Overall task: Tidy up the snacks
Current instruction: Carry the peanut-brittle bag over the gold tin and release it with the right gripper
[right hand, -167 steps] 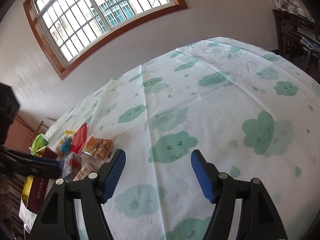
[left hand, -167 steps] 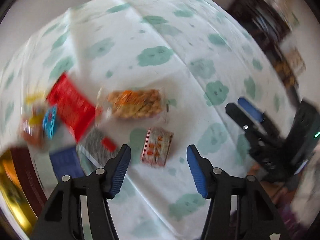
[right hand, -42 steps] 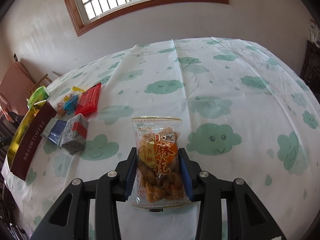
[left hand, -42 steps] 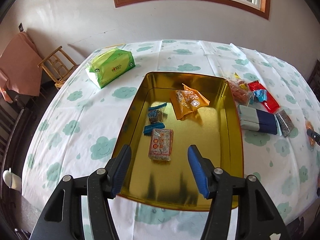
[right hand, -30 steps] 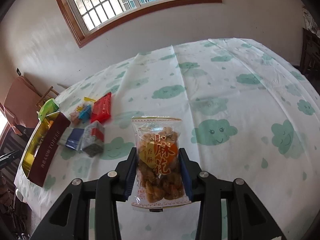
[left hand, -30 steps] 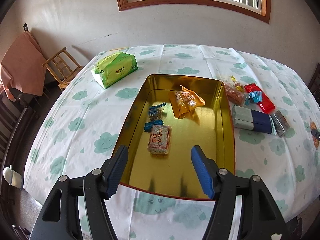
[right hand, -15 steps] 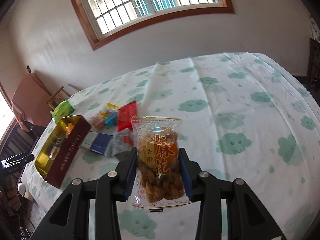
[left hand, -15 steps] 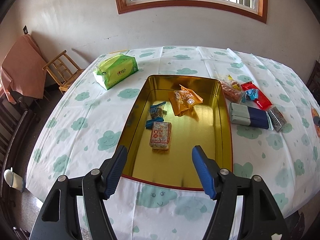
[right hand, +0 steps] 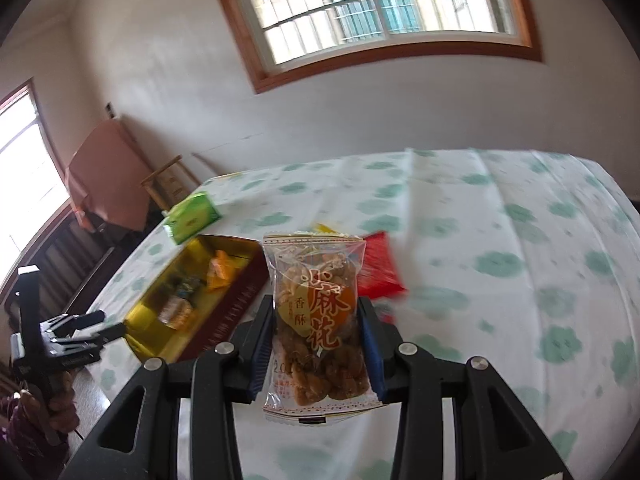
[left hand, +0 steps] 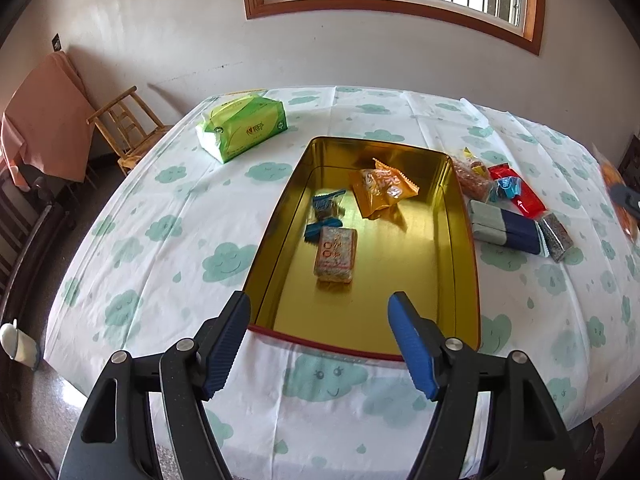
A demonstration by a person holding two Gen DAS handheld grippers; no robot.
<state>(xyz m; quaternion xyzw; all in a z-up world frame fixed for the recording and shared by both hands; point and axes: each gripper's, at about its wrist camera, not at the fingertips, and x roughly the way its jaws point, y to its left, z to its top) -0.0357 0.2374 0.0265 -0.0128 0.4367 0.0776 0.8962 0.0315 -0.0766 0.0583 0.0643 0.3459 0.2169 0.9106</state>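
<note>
Right claw (right hand: pixel 316 348) clamped on a clear bag of fried dough twists (right hand: pixel 318 320), carried in the air above the counter (right hand: pixel 500 280), beside the gold tin (left hand: pixel 460 248); left claw (left hand: pixel 320 340) empty, jaws apart and just been widening, over the tin's near rim; tin holds an orange packet (left hand: pixel 380 190) and a small wrapped cake (left hand: pixel 336 254)

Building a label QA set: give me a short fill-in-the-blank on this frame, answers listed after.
1. The right tool is shut on a bag of ____.
2. The gold tin holds ____ snacks.
3. The tissue pack is coloured ____.
4. The left tool holds ____.

Answers: fried dough twists; four; green; nothing
</note>
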